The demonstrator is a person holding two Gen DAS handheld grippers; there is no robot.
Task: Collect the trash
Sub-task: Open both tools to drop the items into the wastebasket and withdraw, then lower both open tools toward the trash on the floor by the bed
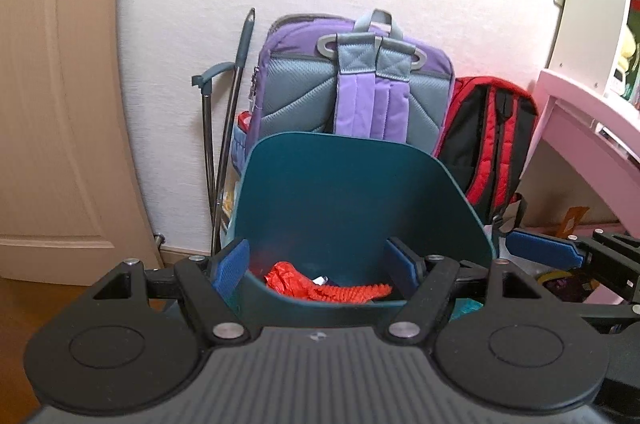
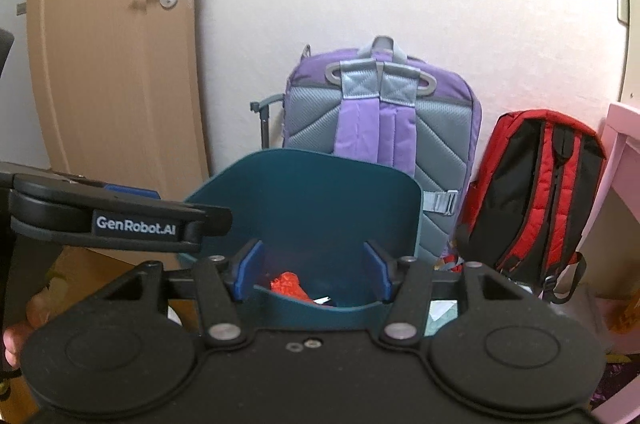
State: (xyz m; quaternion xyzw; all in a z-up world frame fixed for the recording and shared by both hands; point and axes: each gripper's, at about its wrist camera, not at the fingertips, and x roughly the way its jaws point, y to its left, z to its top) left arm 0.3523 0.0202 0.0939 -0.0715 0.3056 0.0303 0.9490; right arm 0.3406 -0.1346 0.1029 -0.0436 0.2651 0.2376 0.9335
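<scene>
Over the teal bin (image 1: 360, 200) by the wall, both claws hang spread and empty: left gripper (image 1: 320, 264), right gripper (image 2: 312, 272). Red crumpled paper (image 1: 320, 286) and a small pale scrap already lie at the bin's bottom, so at least part of the trash looks collected. Bits near the red backpack (image 2: 532, 192) may remain; too unclear to tell.

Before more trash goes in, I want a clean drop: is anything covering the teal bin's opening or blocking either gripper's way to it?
Nothing visible does. The bin is open at the top, with red trash already inside. Both the left gripper and right gripper are open, empty and facing straight into it.
</scene>
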